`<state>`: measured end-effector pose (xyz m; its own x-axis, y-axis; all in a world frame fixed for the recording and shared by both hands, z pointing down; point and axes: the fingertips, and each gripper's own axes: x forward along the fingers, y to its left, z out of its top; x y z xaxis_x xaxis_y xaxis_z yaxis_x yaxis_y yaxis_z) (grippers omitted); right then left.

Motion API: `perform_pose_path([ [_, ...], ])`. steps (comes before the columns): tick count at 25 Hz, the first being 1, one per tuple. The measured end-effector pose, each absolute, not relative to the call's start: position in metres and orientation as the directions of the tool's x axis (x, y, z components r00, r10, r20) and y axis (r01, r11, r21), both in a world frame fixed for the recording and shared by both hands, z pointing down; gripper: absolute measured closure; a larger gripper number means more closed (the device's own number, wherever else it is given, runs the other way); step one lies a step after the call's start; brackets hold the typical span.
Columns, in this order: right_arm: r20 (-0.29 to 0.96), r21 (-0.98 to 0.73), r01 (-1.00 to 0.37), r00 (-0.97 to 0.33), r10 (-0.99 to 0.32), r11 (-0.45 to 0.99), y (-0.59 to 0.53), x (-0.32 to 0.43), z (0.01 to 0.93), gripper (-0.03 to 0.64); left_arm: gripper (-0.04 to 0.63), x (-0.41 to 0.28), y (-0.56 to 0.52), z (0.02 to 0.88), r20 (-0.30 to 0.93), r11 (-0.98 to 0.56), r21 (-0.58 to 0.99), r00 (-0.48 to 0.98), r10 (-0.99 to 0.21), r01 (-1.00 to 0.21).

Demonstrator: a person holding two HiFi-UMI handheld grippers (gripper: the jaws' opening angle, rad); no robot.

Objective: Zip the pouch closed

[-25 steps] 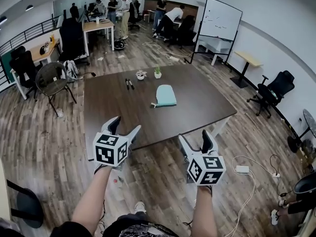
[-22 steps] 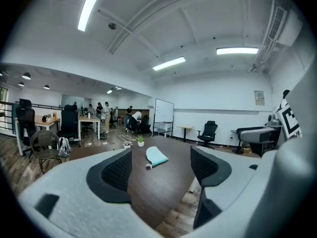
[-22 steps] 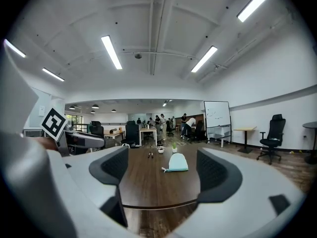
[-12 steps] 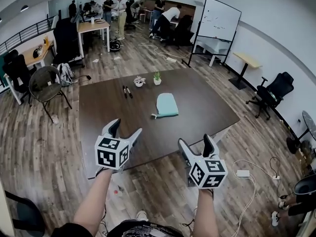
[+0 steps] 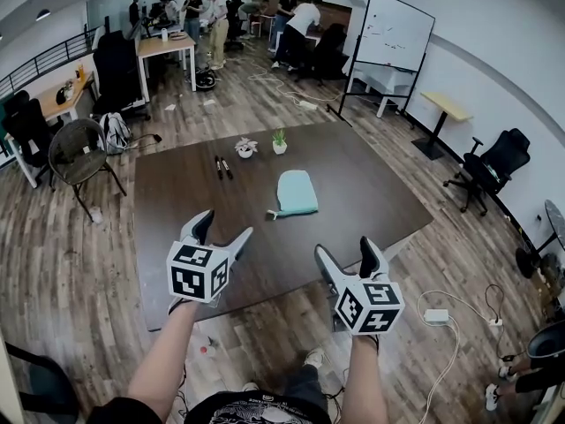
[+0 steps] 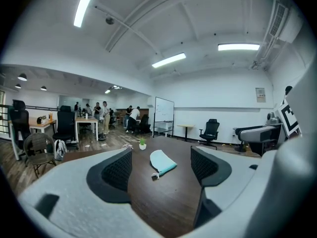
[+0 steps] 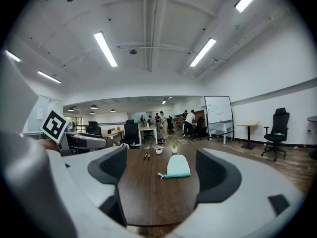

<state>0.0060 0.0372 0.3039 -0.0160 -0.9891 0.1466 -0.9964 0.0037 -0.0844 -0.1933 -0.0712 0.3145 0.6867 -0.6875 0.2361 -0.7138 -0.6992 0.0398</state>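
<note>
A light teal pouch (image 5: 296,193) lies flat in the middle of the dark wooden table (image 5: 185,201), its zip pull tab sticking out at its near left corner. The pouch (image 6: 162,161) shows far off between the jaws in the left gripper view, and the pouch (image 7: 178,166) likewise in the right gripper view. My left gripper (image 5: 222,228) hangs over the table's near edge, open and empty. My right gripper (image 5: 346,253) hovers at the near edge too, open with nothing in it. Both sit well short of the pouch.
Two dark markers (image 5: 222,167), a small white bowl (image 5: 245,147) and a small potted plant (image 5: 279,140) stand on the table's far side. Office chairs, desks, a whiteboard (image 5: 393,32) and several people fill the room behind. A power cable (image 5: 459,321) lies on the floor at right.
Both grippers have come forward toward the table's near edge, and their jaws have spread a little wider. The pouch has not moved.
</note>
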Motion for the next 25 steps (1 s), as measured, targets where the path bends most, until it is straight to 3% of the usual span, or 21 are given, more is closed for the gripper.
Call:
perform_pose_path([
  [25, 0.139, -0.077, -0.941, -0.337, -0.931, 0.329, -0.172, 0.146, 0.301, 0.189, 0.253, -0.073, -0.194, 0.306, 0.256, -0.436, 0.021, 0.427, -0.867, -0.900],
])
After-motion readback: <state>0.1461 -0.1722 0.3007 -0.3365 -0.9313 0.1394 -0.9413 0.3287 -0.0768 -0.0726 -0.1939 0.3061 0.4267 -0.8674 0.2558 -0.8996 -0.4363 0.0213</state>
